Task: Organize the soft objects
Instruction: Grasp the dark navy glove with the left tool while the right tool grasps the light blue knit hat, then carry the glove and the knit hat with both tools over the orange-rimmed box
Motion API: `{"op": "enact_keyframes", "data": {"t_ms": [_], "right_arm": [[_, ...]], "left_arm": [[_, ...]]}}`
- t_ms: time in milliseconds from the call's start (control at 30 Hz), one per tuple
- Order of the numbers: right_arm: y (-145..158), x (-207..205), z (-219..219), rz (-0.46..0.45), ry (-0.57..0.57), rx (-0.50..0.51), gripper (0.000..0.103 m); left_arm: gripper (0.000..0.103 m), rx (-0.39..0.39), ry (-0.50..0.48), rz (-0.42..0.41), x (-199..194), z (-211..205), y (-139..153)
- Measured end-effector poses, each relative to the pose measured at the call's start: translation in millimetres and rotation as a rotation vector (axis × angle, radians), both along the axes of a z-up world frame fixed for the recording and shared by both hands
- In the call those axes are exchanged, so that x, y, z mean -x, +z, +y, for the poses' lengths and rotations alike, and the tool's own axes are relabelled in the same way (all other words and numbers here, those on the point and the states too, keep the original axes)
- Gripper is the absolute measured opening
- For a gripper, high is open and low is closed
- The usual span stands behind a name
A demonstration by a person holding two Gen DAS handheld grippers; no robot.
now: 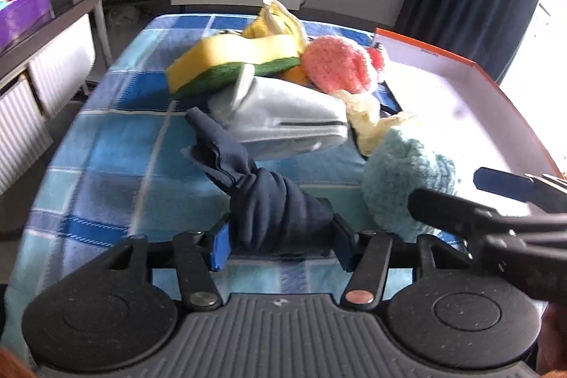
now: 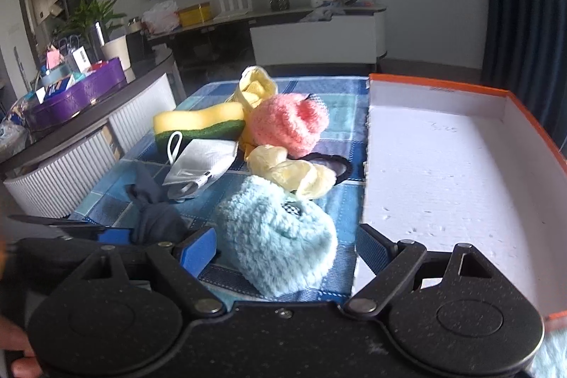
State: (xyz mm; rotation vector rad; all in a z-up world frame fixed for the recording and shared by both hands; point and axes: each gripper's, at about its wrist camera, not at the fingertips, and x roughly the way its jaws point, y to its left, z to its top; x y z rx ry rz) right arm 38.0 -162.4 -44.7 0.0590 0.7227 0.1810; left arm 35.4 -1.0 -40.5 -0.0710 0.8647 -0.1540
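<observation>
Left tongs [image 1: 281, 241]: partly closed, blue pads pressing both sides of the knotted navy cloth [image 1: 273, 204], which lies on the checked worktop [image 1: 106, 172]. Right tongs [image 2: 285, 248]: spread wide, the fluffy light-blue pouch [image 2: 280, 236] between the pads; contact cannot be confirmed. Beyond lie a white mask [image 2: 202, 165], pale yellow glove [image 2: 290, 174], yellow-green sponge [image 2: 198, 124] and pink knitted item [image 2: 287, 124]. The orange-rimmed box [image 2: 443, 87] stands just right of the pouch.

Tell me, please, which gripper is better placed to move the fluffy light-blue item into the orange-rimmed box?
Right, probably: the right gripper stands open around the light-blue item, beside the box. The left gripper is closed on the navy cloth.
</observation>
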Motion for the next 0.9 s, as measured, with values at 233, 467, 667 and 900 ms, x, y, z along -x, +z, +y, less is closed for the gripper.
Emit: {"op": "enact_keyframes", "data": {"t_ms": [233, 467, 667, 900], "right_arm": [[-12, -16, 9, 0.060, 0.010, 0.003, 0.083], [3, 4, -7, 0.034, -0.011, -0.067, 0.072], [21, 24, -21, -0.011, -0.045, -0.088, 0.072], [40, 37, -34, -0.069, -0.082, -0.078, 0.072]], "left_arm": [[0.057, 0.000, 0.055, -0.017, 3, 18, 9], [0.057, 0.015, 0.060, -0.047, 10, 16, 22], [0.057, 0.021, 0.037, -0.079, 23, 8, 36], [0.057, 0.023, 0.004, -0.111, 31, -7, 49]]}}
